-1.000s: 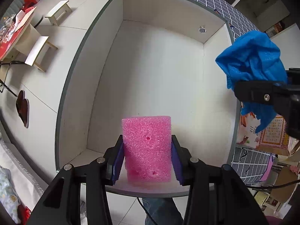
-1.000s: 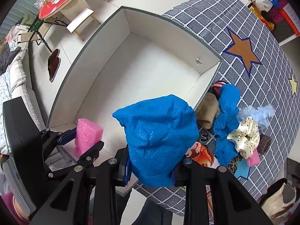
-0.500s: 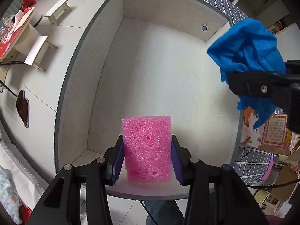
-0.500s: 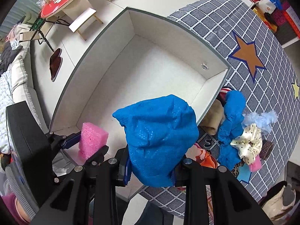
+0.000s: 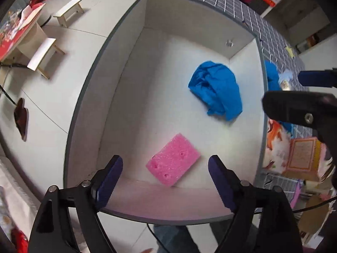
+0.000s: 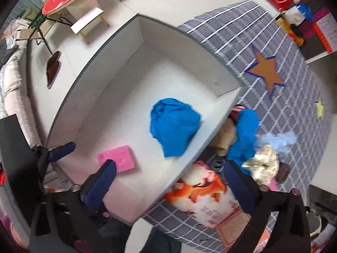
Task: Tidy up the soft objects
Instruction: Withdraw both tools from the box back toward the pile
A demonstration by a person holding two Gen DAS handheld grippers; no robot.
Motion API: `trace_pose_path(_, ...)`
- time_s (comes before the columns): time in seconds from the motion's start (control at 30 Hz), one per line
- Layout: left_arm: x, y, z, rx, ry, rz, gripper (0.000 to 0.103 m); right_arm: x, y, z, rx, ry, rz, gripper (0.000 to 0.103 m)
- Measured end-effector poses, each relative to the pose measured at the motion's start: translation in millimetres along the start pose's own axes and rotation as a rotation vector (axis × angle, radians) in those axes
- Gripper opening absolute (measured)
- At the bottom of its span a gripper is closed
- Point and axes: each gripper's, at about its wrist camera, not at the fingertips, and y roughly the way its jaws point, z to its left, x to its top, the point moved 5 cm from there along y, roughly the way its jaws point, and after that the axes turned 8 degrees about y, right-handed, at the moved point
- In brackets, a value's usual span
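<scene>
With both tongs hanging over the white box, quick rundown, everything placed relative to that box:

Landmark: white box (image 5: 130, 97), open top, grey rim, sitting on a grey grid-pattern mat (image 6: 294, 97) with an orange star (image 6: 266, 68) printed on it.

Left tongs (image 5: 165, 172): spread wide, gripping nothing, hovering above the box's near wall.

Right tongs (image 6: 168, 179): also spread wide and empty, poised over the box's right-hand wall, one finger over the inside and the other over the pile outside.

Pink sponge (image 5: 173, 162): lying flat on the box floor close to the near wall, turned at an angle, a few small holes in its top face. Shows up in the right wrist view too (image 6: 117, 158), just past the left tongs.

Blue cloth (image 5: 217, 89): crumpled in a heap on the box floor toward the far right corner, near the right wall. Well apart from the sponge. Same heap in the right wrist view (image 6: 173, 126).

Pile outside the box: pressed up against the outside of the right wall on the mat. Second blue fabric piece (image 6: 244, 132), tan soft thing (image 6: 224, 137), pale blue fluffy bit (image 6: 280, 140), cream dotted scrunchie (image 6: 263, 164), and a printed orange-and-white packet (image 6: 202, 191) nearest the camera.

Beyond the box: light floor with small wooden stools (image 5: 69, 14) on the far left side.
</scene>
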Motion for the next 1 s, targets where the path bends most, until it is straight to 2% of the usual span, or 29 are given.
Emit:
trace_pose_path(0.07,1,-1,1,0.011,-0.010,-0.002,0.102,1,-3,-3,-0.039,-0.008,-0.005,0.102)
trace_pose_path(0.2,3,0,4,0.017,-0.027,-0.018,0.103,0,-6,-5,-0.088,-0.037,-0.018,0.102)
trace_pose_path(1.0,2,-14,-22,0.056,0.023,-0.048,0.103,-18,-18,-32,-0.066,0.036,-0.034,0.102)
